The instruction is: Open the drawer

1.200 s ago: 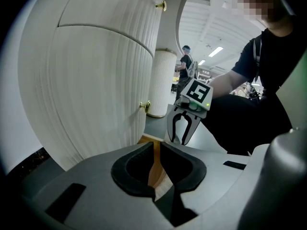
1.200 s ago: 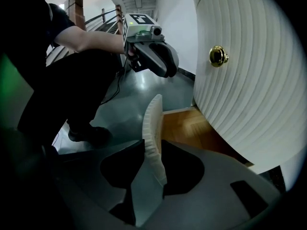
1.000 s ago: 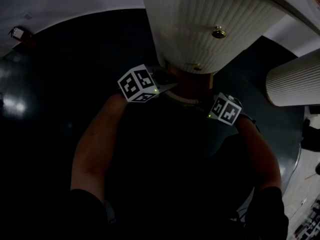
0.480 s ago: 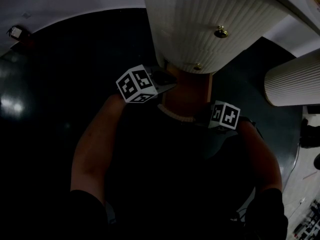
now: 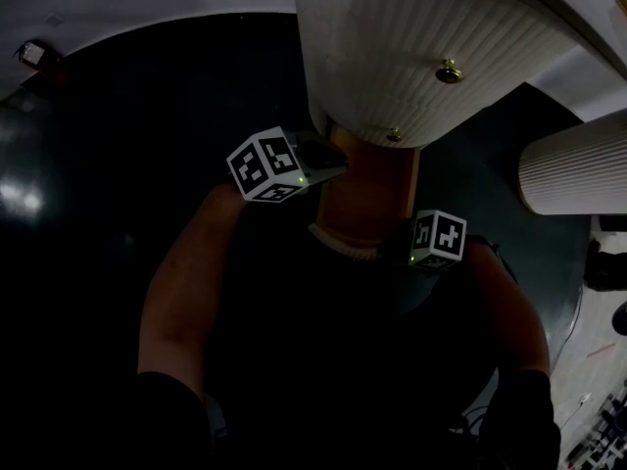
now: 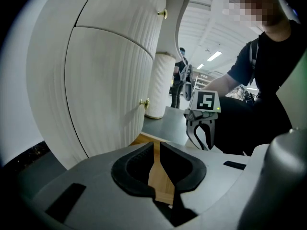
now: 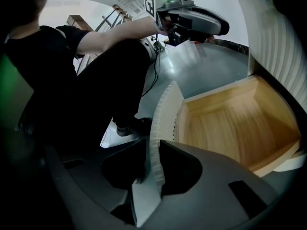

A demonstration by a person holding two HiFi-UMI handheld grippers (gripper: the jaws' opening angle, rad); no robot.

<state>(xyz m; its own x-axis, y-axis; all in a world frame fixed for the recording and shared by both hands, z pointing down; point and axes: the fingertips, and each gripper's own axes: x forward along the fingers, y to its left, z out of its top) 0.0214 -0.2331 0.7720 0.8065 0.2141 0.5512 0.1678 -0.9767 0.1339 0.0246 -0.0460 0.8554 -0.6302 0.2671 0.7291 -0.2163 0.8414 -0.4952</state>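
Drawer rim (image 7: 163, 114) (in right gripper (image 7: 152, 150) jaws)

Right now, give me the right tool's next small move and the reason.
Probably draw the right tool back toward the person a little more. Its jaws have just been closing and pinch the ribbed drawer front, and the wooden drawer looks only partly out of the white cabinet.

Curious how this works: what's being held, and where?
The right gripper, jaws just closing, clamps the drawer front at its top edge; the left gripper holds nothing.
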